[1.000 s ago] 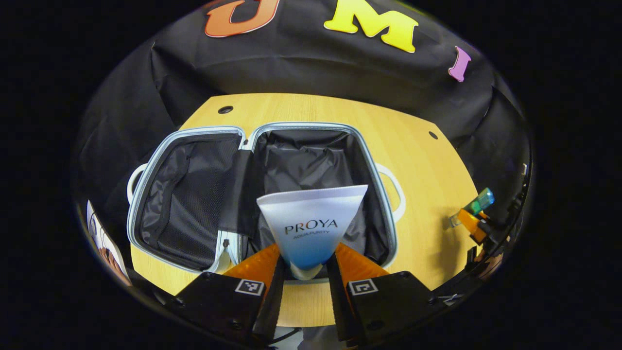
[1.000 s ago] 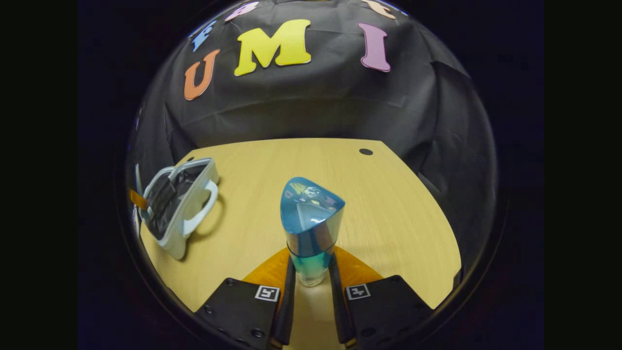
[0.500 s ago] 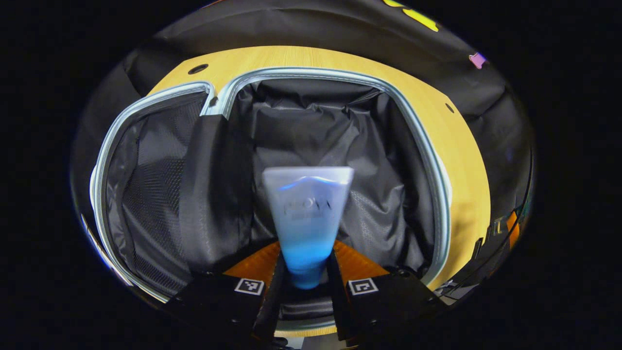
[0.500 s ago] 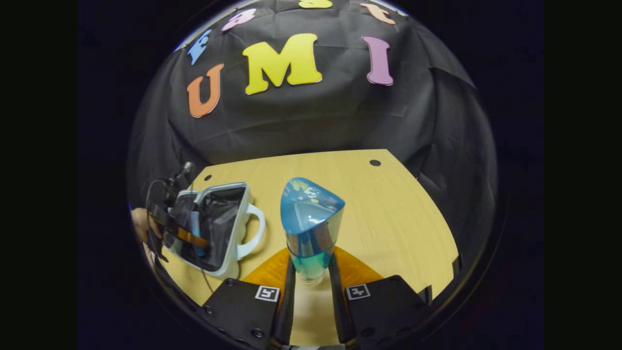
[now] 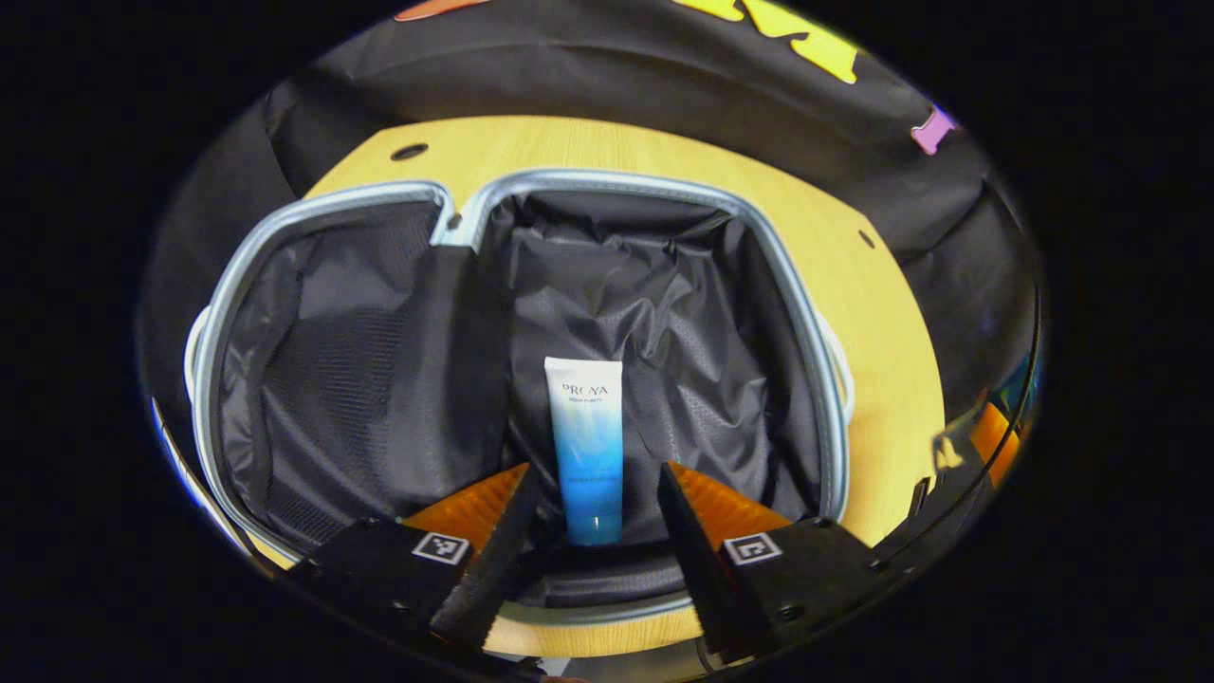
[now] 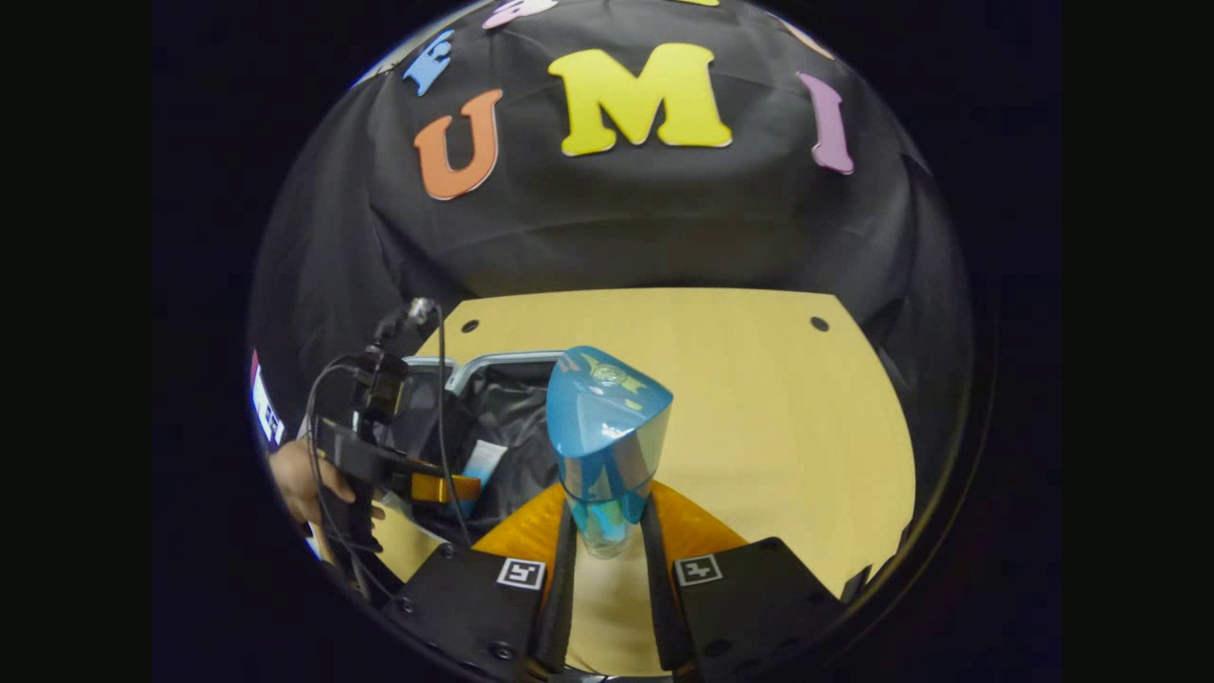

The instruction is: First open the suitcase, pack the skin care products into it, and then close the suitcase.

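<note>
The left tongs point(image 5: 593, 517) stand spread over a white-and-blue plastic tube point(image 5: 586, 446) lying in the open black-lined suitcase point(image 5: 654, 285); the right tongs point(image 6: 607, 560) pinch a blue-capped clear bottle point(image 6: 607, 446).

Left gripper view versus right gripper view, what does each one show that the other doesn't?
Left gripper view: the open left claw above the suitcase's mesh-lined left half. Right gripper view: the right claw shut on a blue-capped clear bottle, plus a hand holding the other claw. Both: the open grey-rimmed suitcase, the white-and-blue tube lying inside, the wooden table.
</note>
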`<action>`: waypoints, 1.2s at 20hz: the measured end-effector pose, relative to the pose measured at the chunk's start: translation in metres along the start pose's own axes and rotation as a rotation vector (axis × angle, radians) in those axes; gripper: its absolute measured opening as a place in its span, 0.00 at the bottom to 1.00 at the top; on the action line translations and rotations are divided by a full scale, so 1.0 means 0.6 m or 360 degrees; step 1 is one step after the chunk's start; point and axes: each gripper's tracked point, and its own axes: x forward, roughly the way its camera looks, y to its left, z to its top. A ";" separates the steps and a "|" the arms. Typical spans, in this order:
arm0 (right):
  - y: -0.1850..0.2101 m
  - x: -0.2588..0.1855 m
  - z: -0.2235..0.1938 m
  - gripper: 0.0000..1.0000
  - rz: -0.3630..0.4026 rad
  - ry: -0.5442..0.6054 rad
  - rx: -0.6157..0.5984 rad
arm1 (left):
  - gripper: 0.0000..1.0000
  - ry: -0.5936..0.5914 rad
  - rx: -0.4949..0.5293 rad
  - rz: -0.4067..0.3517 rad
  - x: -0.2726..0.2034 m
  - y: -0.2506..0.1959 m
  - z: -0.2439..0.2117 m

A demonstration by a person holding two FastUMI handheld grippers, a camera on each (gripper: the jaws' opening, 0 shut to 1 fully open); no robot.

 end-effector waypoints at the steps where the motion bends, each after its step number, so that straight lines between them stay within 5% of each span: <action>1: 0.022 0.019 -0.004 0.33 0.0032 0.0049 -0.0032 | 0.88 -0.0079 0.0012 -0.0024 -0.022 0.001 0.004; 5: 0.095 0.097 -0.048 0.33 0.0093 0.0321 -0.0130 | 0.95 -0.0396 -0.0001 -0.0041 -0.122 0.046 0.001; 9: 0.161 0.164 -0.113 0.33 0.0109 0.0629 -0.0133 | 0.95 -0.0518 -0.0180 0.0064 -0.218 0.130 -0.034; 16: 0.179 0.213 -0.168 0.34 -0.0150 0.1032 0.0011 | 0.95 -0.0571 -0.0700 0.0256 -0.320 0.372 -0.098; 21: 0.150 0.246 -0.187 0.33 -0.0303 0.1130 0.0127 | 0.95 -0.0600 -0.0932 0.0234 -0.299 0.473 -0.083; 24: 0.151 0.249 -0.190 0.37 -0.0320 0.1130 0.0195 | 0.95 -0.0644 -0.1153 0.0065 -0.273 0.487 -0.050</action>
